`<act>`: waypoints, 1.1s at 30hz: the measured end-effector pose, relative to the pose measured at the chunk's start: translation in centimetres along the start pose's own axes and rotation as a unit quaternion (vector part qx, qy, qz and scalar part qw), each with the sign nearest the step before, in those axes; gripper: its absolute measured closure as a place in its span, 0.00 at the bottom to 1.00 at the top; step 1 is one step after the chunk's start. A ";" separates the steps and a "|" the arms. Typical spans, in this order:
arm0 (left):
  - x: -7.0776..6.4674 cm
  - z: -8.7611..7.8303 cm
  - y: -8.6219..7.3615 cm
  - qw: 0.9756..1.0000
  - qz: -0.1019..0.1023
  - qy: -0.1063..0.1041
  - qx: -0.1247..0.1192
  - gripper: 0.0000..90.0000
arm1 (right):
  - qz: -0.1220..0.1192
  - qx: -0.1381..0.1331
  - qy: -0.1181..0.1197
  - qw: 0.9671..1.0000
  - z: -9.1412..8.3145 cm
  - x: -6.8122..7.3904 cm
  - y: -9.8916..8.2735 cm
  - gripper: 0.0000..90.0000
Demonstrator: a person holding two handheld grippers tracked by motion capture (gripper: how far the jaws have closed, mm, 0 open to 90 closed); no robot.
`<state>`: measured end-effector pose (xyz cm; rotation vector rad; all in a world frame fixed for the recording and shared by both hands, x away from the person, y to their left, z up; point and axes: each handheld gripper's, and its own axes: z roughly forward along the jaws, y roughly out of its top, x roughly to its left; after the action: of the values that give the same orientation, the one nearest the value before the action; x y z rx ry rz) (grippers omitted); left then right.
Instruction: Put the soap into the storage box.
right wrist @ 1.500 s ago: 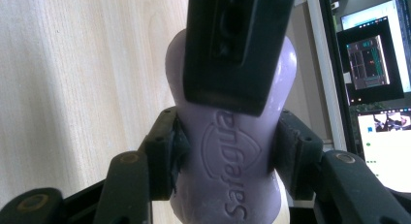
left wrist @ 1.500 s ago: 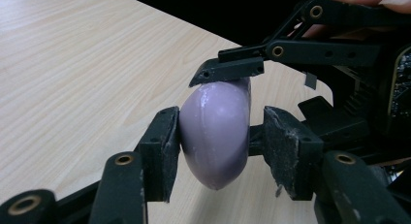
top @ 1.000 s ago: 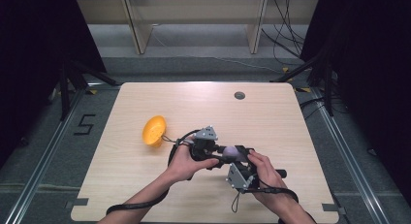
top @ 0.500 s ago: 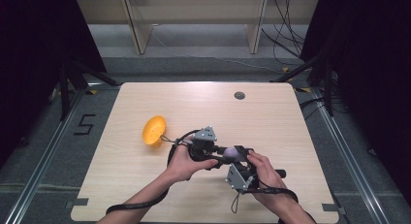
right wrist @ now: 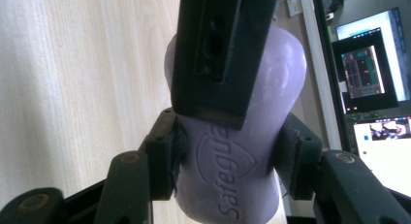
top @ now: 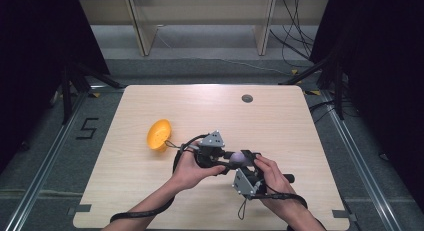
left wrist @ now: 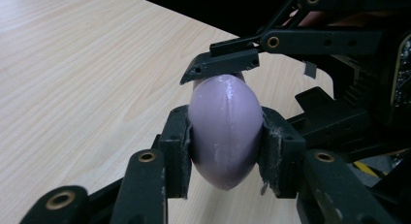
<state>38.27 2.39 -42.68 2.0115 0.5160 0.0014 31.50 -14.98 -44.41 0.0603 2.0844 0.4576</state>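
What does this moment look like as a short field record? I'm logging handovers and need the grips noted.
held thing: pale purple soap bar stamped with a brand name, above the table
left gripper: jaws shut on the soap's sides
right gripper: jaws shut on the same bar
nearby: orange plastic bowl, tipped on its side, apart from both hands
surface: light wooden table

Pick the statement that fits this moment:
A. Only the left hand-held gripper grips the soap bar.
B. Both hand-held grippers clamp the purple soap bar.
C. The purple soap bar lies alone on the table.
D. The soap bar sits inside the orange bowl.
B: the left hand-held gripper and the right hand-held gripper each press their jaws on the purple soap bar above the table, apart from the orange bowl.
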 end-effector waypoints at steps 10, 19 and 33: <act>-0.4 -0.1 0.0 1.000 -0.001 0.009 -0.011 0.66 | -0.013 0.008 0.007 1.000 0.2 -0.4 0.1 0.44; -0.1 -0.2 0.0 0.999 -0.002 0.029 -0.019 0.66 | -0.012 0.012 -0.001 1.000 0.2 -0.4 -0.2 0.28; -0.1 -1.1 -0.4 0.998 -0.006 0.065 -0.021 0.66 | -0.016 0.000 -0.019 1.000 -0.8 -1.1 -0.9 0.33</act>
<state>37.83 3.42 -42.49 1.9762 0.6048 0.1353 31.52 -16.33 -43.47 0.0342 2.0443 0.4338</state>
